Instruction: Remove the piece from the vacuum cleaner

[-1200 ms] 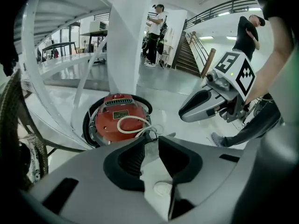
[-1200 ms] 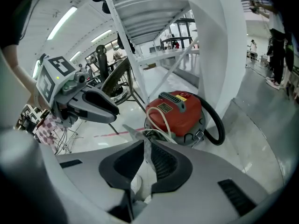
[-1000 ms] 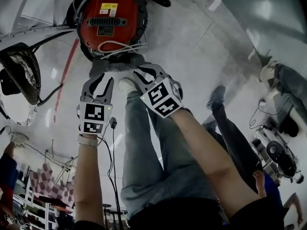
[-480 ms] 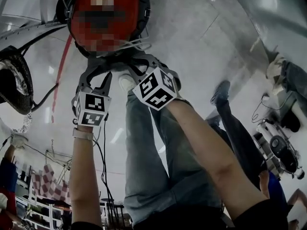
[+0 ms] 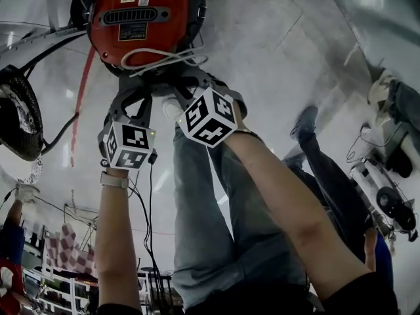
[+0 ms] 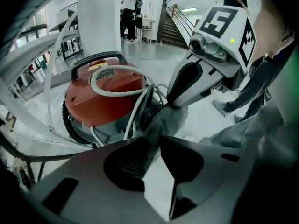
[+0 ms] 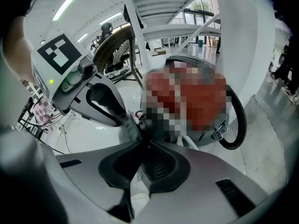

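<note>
A red vacuum cleaner [image 5: 141, 15] stands on the floor with a white cord [image 5: 157, 56] looped on its top. A grey fuzzy piece [image 5: 167, 79] hangs at its near side. My left gripper [image 5: 134, 92] holds this grey piece [image 6: 161, 120] from the left. Its jaws [image 6: 156, 139] are closing, with the fabric pinched between the pads. My right gripper [image 5: 190, 85] reaches it from the right. That gripper [image 7: 145, 141] is shut on the fabric's edge [image 7: 133, 122]. The vacuum cleaner [image 6: 105, 90] fills the left gripper view's middle.
A black hose [image 7: 236, 120] curls off the vacuum's side. The person's legs [image 5: 203, 209] and a white shoe [image 5: 172, 110] are just below the grippers. A dark wheel [image 5: 20, 110] stands at the left, a white pillar [image 6: 96, 22] behind, and other people and a machine [image 5: 387, 199] at the right.
Both grippers have moved forward, closer to the vacuum's near side. Less of the grey piece shows between them than a second ago.
</note>
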### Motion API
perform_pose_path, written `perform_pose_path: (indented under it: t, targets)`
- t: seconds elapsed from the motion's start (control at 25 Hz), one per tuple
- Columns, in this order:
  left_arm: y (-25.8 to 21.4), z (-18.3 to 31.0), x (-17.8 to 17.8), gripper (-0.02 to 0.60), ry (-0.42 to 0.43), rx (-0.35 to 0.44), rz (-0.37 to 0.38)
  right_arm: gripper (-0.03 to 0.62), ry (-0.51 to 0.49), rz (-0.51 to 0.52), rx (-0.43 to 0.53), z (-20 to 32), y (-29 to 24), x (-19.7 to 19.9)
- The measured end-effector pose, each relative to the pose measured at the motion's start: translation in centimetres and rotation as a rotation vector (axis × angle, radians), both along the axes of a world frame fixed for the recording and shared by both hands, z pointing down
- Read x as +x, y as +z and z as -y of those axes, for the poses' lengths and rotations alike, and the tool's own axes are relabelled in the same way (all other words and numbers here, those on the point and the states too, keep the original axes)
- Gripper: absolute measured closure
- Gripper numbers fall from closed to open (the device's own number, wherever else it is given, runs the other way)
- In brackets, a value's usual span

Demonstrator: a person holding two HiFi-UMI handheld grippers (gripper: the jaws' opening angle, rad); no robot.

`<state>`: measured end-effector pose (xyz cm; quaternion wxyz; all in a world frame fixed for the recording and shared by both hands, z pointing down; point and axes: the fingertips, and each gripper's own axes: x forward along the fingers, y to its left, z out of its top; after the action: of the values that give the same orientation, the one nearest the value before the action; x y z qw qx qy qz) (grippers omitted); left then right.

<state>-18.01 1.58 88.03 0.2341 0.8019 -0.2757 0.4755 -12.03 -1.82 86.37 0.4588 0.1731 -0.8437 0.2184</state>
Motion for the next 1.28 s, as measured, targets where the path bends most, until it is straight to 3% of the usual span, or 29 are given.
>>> perform_pose_path:
  t: [0.36, 0.84, 1.28]
  targets:
    - [0.1, -0.5, 0.1, 0.518, 0.008, 0.024, 0.017, 0.543, -0.059, -0.016, 0.027, -0.4, 0.0, 0.1]
    - [0.2, -1.6, -0.4, 0.529, -0.018, 0.01, 0.045, 0.548, -0.118, -0.022, 0.035, -2.5, 0.0, -0.2]
    - [-0.1, -2.8, 0.1, 0.531, -0.096, 0.0, 0.014, 0.548, -0.134, -0.021, 0.056, -2.6, 0.0, 0.0]
